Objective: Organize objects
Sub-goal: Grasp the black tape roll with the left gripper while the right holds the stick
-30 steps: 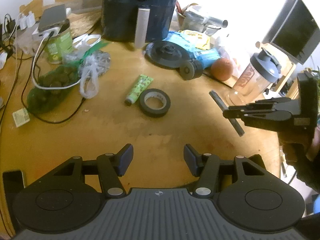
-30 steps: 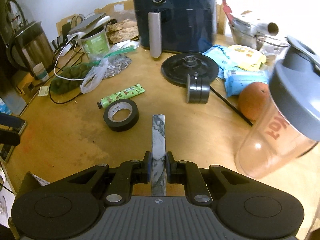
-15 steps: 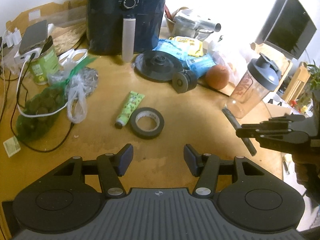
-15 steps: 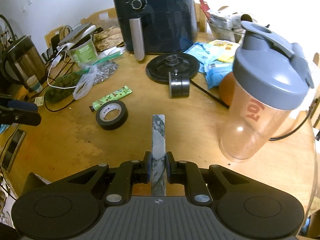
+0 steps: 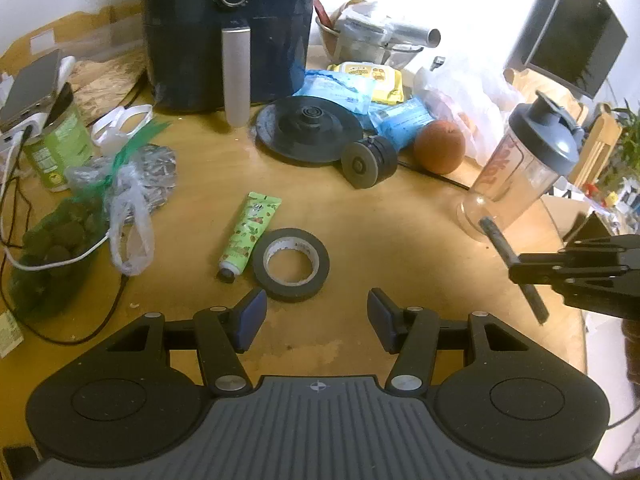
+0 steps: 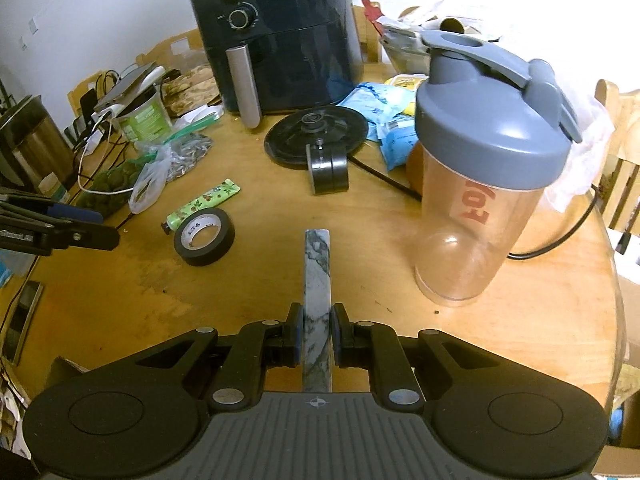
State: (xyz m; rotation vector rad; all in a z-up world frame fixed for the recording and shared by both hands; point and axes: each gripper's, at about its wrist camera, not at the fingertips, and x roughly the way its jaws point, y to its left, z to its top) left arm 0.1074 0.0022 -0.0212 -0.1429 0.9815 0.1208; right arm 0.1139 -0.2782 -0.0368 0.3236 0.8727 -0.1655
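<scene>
The marbled grey bar (image 6: 318, 280) is clamped between the right gripper (image 6: 316, 334) fingers, long axis pointing to 12 o'clock above the wooden table (image 6: 400, 320). At 2 o'clock stands the empty shaker bottle (image 6: 484, 184). Only the left view shows the orange (image 5: 439, 147). The left gripper (image 5: 316, 318) hangs spread, holding nothing.

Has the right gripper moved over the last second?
Yes. The right gripper, shut on the marbled bar, has pulled back toward the table's near edge; the shaker bottle is now ahead of it.
</scene>
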